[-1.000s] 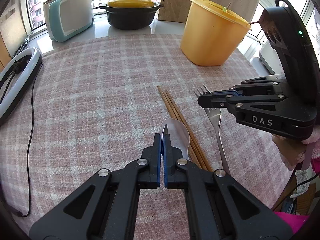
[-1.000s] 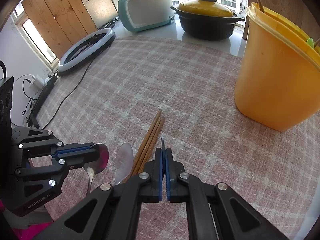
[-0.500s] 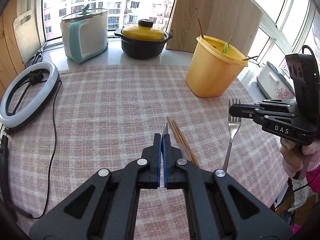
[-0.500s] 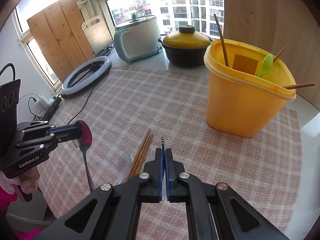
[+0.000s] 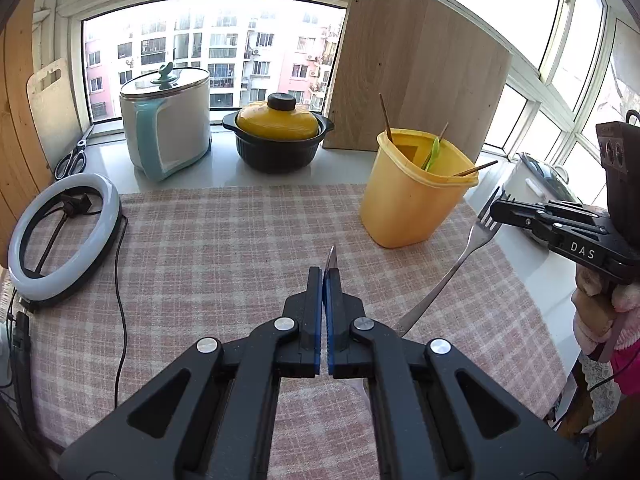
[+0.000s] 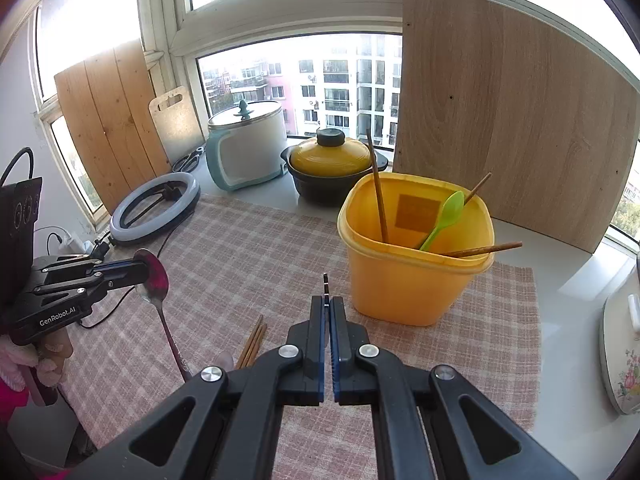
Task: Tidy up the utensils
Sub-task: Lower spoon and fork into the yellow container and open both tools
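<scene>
My left gripper [image 5: 323, 280] is shut on a metal spoon [image 6: 158, 292], held by its bowl, the handle hanging down above the checked cloth. My right gripper [image 6: 329, 304] is shut on a metal fork [image 5: 460, 264], held by its tines, the handle slanting down. Both are lifted above the table. The yellow utensil bucket [image 6: 416, 260] stands just ahead and right of my right gripper; it holds several wooden chopsticks and a green spoon [image 6: 444, 218]. It also shows in the left wrist view [image 5: 412, 196]. Wooden chopsticks [image 6: 252, 344] lie on the cloth with a clear plastic spoon [image 6: 222, 360] beside them.
A ring light [image 5: 60, 236] with its cable lies at the cloth's left edge. On the sill stand a white and teal cooker [image 5: 168, 124], a black pot with a yellow lid [image 5: 280, 136], scissors [image 5: 72, 158] and a wooden board [image 5: 416, 68]. A white pot [image 6: 622, 344] sits at the right.
Both grippers have risen well above the cloth, carrying the spoon and the fork with them. The chopsticks and clear spoon stay on the cloth below.
</scene>
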Available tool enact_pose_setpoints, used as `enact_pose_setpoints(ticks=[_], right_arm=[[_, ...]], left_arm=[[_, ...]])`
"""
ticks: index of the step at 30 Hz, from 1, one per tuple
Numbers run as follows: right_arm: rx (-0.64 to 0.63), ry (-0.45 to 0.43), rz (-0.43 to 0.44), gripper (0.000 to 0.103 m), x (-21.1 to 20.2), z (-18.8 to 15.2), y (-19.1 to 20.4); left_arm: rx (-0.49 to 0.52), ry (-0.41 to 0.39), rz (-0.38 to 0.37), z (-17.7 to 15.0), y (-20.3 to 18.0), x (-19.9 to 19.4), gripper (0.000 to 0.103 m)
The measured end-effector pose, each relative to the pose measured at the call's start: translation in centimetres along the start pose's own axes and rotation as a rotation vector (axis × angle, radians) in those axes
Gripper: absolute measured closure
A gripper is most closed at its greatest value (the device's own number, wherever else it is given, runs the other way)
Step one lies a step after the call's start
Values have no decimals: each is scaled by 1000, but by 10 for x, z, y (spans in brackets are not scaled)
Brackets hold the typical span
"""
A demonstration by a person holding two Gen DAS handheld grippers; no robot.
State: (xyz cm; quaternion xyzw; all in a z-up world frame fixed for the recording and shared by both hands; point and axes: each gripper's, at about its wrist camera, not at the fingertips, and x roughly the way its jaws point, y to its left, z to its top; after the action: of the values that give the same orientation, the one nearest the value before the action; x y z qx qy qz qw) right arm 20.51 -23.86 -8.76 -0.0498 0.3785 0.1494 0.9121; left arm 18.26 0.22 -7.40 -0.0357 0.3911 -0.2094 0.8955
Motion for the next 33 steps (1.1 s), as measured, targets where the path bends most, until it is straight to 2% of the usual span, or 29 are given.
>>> enact_pose_setpoints(ticks=[8, 20, 27, 33], right_arm=[[28, -73, -33, 103, -30, 24, -21], [120, -193, -97, 103, -71, 58, -74], [160, -256, -150, 103, -83, 78, -103], [147, -256, -206, 103, -71, 90, -113]], left_arm=[[6, -70, -39, 38, -8, -8, 103], [3, -205, -73, 108, -27, -13, 103], [5, -244, -72, 143, -41, 4, 103], [9, -252, -62, 165, -54, 27, 103]])
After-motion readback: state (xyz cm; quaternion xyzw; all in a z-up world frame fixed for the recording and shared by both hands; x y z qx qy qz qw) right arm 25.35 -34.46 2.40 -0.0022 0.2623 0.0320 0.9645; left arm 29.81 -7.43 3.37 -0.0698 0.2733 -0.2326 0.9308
